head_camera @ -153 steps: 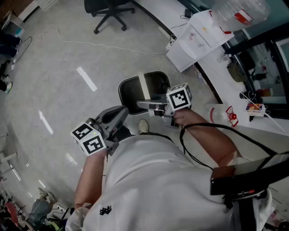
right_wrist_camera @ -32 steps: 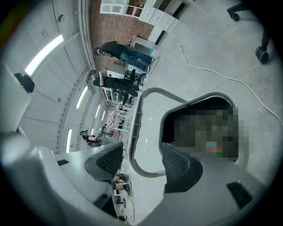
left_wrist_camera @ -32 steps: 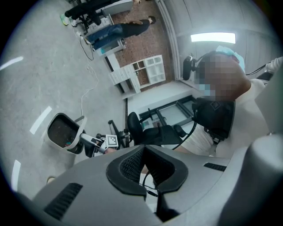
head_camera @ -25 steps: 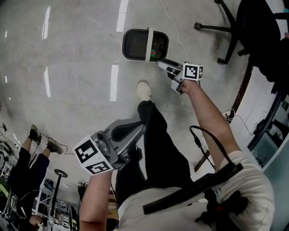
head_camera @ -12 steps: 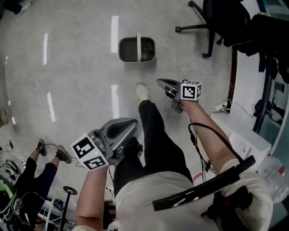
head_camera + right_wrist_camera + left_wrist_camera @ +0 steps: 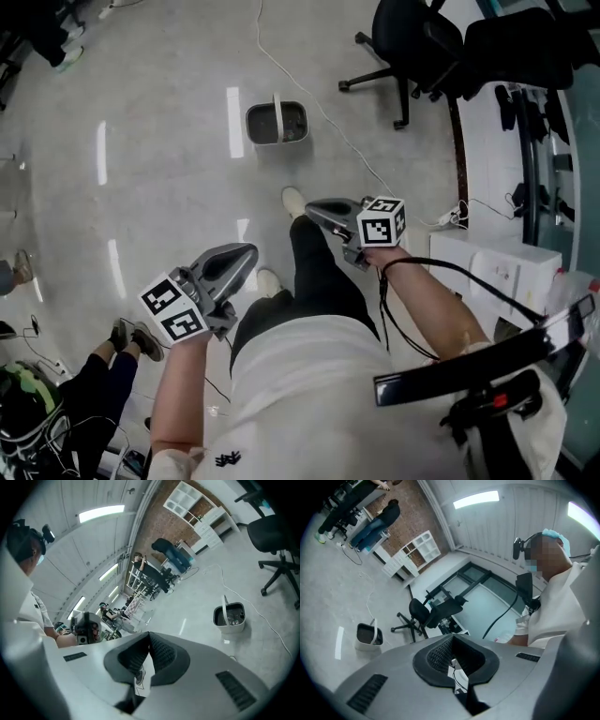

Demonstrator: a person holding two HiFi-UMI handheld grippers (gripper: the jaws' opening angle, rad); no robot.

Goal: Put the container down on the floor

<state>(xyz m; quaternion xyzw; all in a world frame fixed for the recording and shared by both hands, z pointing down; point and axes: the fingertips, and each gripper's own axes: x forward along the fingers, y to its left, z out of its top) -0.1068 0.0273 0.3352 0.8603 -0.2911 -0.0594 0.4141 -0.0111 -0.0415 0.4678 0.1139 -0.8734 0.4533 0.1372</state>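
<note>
The grey container (image 6: 277,123) with a white handle stands upright on the floor ahead of the person's shoe (image 6: 292,201); it also shows in the left gripper view (image 6: 365,634) and in the right gripper view (image 6: 228,617). My right gripper (image 6: 314,208) is held at waist height, well back from the container, shut with nothing between its jaws (image 6: 149,638). My left gripper (image 6: 240,254) hangs lower left, also far from the container, its jaws together and holding nothing (image 6: 453,639).
A black office chair (image 6: 403,47) stands right of the container. A thin cable (image 6: 328,120) runs across the floor beside it. White cabinets (image 6: 492,267) line the right side. Another person's legs (image 6: 89,375) are at lower left.
The right gripper, which stood by the container's rim a second ago, has drawn back and up. The view has risen, so the container on the floor looks smaller and farther.
</note>
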